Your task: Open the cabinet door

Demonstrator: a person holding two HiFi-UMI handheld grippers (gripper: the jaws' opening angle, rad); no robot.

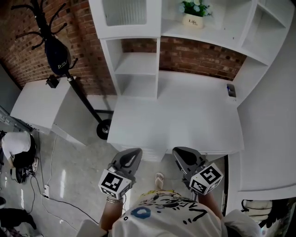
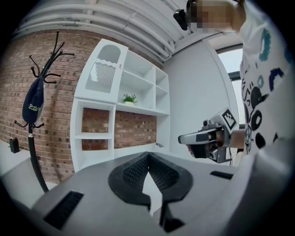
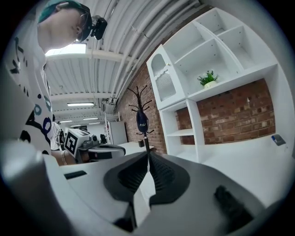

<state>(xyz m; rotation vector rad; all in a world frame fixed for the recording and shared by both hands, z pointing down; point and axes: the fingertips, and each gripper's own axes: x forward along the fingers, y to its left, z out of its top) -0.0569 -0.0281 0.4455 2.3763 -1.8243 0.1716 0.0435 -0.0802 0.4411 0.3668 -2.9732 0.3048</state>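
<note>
The cabinet door (image 1: 126,14), white with a ribbed glass pane, is closed at the top left of the white shelf unit, far from both grippers. It also shows in the left gripper view as the cabinet door (image 2: 102,73) and in the right gripper view as the cabinet door (image 3: 165,82). My left gripper (image 1: 134,155) and right gripper (image 1: 181,153) hover side by side just before the desk's near edge, pointing at the unit. Each is shut with nothing between its jaws: left gripper (image 2: 148,155), right gripper (image 3: 148,155).
A white desk (image 1: 175,120) lies between me and the shelves. A potted plant (image 1: 193,16) stands on a shelf and a small device (image 1: 231,90) lies at the desk's right. A coat stand with a dark bag (image 1: 58,55) and a low white cabinet (image 1: 37,104) are at the left.
</note>
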